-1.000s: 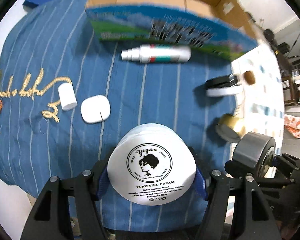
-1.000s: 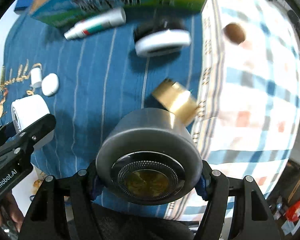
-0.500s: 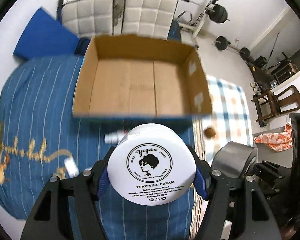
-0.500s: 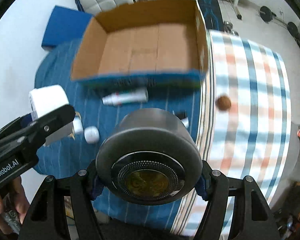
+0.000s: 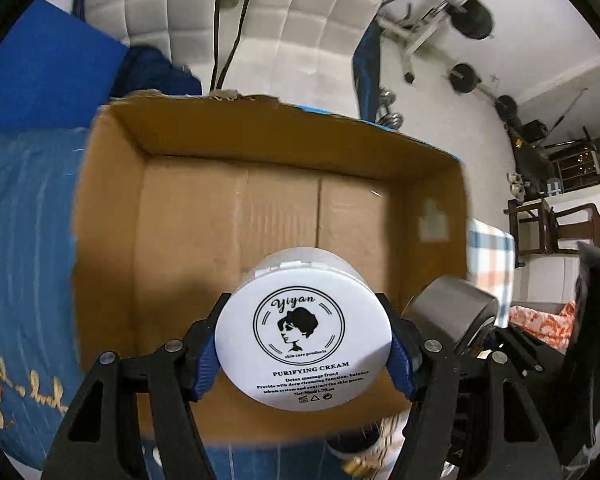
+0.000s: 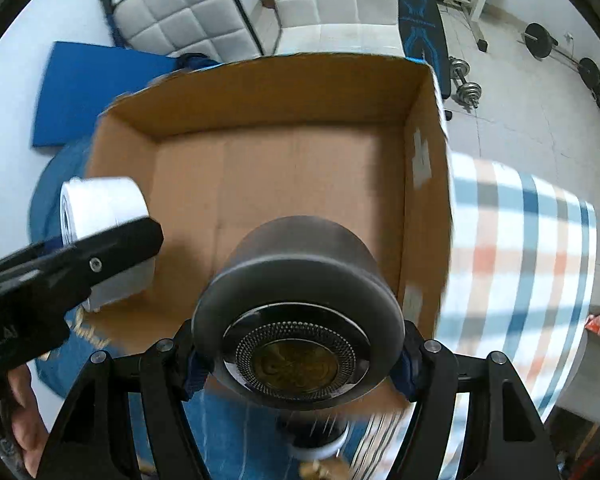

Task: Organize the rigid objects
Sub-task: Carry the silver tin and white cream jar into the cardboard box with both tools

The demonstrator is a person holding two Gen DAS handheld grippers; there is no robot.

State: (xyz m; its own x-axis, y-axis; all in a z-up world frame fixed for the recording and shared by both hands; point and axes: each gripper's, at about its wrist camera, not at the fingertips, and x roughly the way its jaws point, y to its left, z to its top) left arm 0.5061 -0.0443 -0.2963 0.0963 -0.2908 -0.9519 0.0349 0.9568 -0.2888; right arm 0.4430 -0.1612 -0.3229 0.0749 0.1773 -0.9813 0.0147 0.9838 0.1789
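Note:
My left gripper [image 5: 303,354] is shut on a white cream jar [image 5: 303,336] with a black "Yiyan" label, held above the open cardboard box [image 5: 112,208]. My right gripper [image 6: 298,354] is shut on a dark grey round jar [image 6: 300,280] with a gold centre, also over the box [image 6: 424,200]. The box floor shows nothing inside. The white jar shows at the left of the right wrist view [image 6: 100,208]. The grey jar shows at the right of the left wrist view [image 5: 448,316].
The box stands on a blue striped cloth [image 5: 24,220] beside a plaid cloth [image 6: 520,232]. White padded chairs [image 6: 320,4], a blue mat [image 6: 88,80] and gym weights [image 6: 540,40] lie beyond. A white-lidded item [image 6: 316,444] lies below the box's near edge.
Both grippers have risen from the cloth and moved forward over the open box, each carrying its jar. The small items on the cloth have dropped out of view.

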